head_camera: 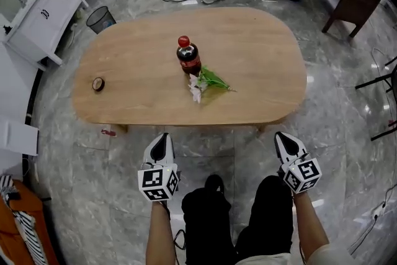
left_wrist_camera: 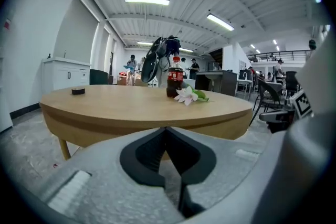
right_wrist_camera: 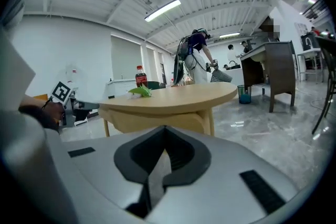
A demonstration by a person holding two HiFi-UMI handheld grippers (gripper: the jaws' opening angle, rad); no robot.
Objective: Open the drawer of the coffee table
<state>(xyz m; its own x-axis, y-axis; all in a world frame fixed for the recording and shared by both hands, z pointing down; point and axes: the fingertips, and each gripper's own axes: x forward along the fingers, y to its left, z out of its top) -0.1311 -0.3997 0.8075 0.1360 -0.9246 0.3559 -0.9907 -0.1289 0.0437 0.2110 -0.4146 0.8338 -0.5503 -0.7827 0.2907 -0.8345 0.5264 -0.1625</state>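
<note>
Wooden and oval, the coffee table fills the middle of the head view. I think its drawer hides under the top, but no view shows a front or a handle. It will probably be light and slide stiffly, so pull it by its front lip. The left gripper and right gripper, low in the picture, are both squeezed closed on nothing.

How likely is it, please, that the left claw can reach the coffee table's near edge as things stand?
Probably yes: the left claw, shut and empty, points at the coffee table, and only floor lies between them.
</note>
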